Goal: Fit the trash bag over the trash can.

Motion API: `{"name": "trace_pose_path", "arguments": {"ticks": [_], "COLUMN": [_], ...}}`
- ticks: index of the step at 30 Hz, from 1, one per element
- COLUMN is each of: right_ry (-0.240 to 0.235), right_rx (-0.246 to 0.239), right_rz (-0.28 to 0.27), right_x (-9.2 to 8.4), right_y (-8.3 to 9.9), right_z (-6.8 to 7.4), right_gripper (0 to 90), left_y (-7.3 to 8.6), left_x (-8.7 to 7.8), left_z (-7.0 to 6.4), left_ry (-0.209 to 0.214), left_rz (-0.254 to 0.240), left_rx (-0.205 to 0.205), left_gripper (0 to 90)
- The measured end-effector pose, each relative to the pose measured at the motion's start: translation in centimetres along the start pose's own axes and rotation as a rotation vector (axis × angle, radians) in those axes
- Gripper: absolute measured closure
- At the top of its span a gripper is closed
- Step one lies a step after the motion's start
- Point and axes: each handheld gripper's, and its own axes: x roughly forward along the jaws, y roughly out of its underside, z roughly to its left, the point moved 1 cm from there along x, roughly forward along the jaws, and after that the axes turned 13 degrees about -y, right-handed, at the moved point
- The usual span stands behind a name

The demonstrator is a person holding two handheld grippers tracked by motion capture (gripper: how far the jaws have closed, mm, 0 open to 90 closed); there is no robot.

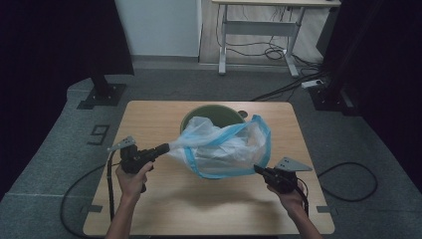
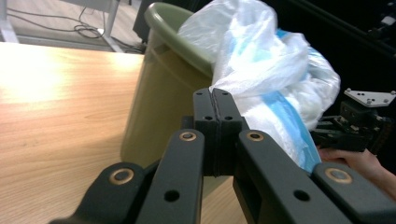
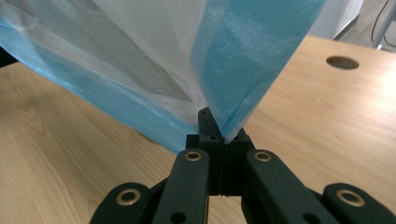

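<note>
- Plastic bag [image 1: 224,147]: translucent white with a blue rim band, stretched above the worktop [image 1: 164,199] between the two grippers, its body draped over the mouth of the green bin [image 1: 209,113].
- Left gripper [image 1: 166,147]: jaws clenched on a gathered corner of the bag; in the left gripper view the pads meet with film pinched between them, just beside the bin wall [image 2: 159,107].
- Right gripper [image 1: 258,169]: jaws clenched on the blue band [image 3: 243,70] at the bag's near right edge.
- Bin: stands upright at the far middle of the worktop, directly behind and under the bag.
- Cable hole [image 1: 243,114]: in the worktop, just right of the bin.
- Surroundings: desk frame [image 1: 259,35] with loose floor cables [image 1: 348,181] behind; dark curtains [image 1: 50,40] on both sides.
</note>
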Motion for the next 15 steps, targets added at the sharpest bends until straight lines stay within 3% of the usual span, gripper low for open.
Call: {"name": "trace_pose_path", "arguments": {"ticks": [15], "right_ry": [0.066], "right_rx": [-0.013], "right_rz": [0.024], "right_x": [2.5], "right_y": [0.1], "right_z": [-1.6], "right_gripper": [88.5], "left_y": [-0.1], "left_x": [2.2], "left_z": [-0.1], "left_ry": [-0.069], "left_rz": [0.01], "left_rx": [0.019], "left_gripper": [89.6]}}
